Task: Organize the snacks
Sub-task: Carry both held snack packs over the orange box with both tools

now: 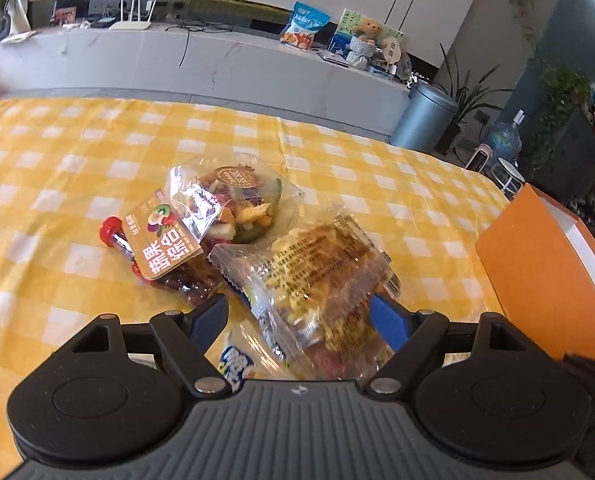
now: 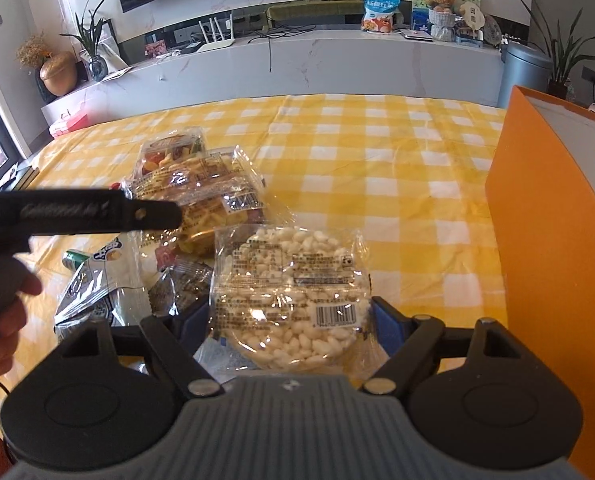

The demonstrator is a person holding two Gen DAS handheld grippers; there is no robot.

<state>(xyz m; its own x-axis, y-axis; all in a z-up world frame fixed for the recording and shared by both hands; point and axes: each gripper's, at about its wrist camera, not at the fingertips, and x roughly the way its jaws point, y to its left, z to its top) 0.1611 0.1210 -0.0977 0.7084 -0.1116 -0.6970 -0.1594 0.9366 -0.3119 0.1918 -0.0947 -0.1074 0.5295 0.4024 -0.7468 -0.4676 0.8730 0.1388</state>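
A heap of snack packets lies on the yellow checked tablecloth (image 1: 57,152). My left gripper (image 1: 301,318) is open over the heap, and a clear packet of yellow crispy snacks (image 1: 317,264) lies loosely between its blue pads. In the right wrist view, one of the left gripper's fingers (image 2: 97,212) reaches over that same yellow packet (image 2: 205,208). My right gripper (image 2: 291,324) is shut on a clear packet holding a round white puffed-rice cake (image 2: 289,280), with a pad at each side of it.
An orange box (image 2: 545,240) with a white inside stands at the right, also seen as the orange box (image 1: 537,280). In the heap are a mixed dried-fruit packet (image 1: 237,204), a brown-labelled pouch (image 1: 165,248), a blue-and-white bag (image 2: 93,296) and a dark packet (image 2: 181,284). A person's hand (image 2: 1,312) is at the left.
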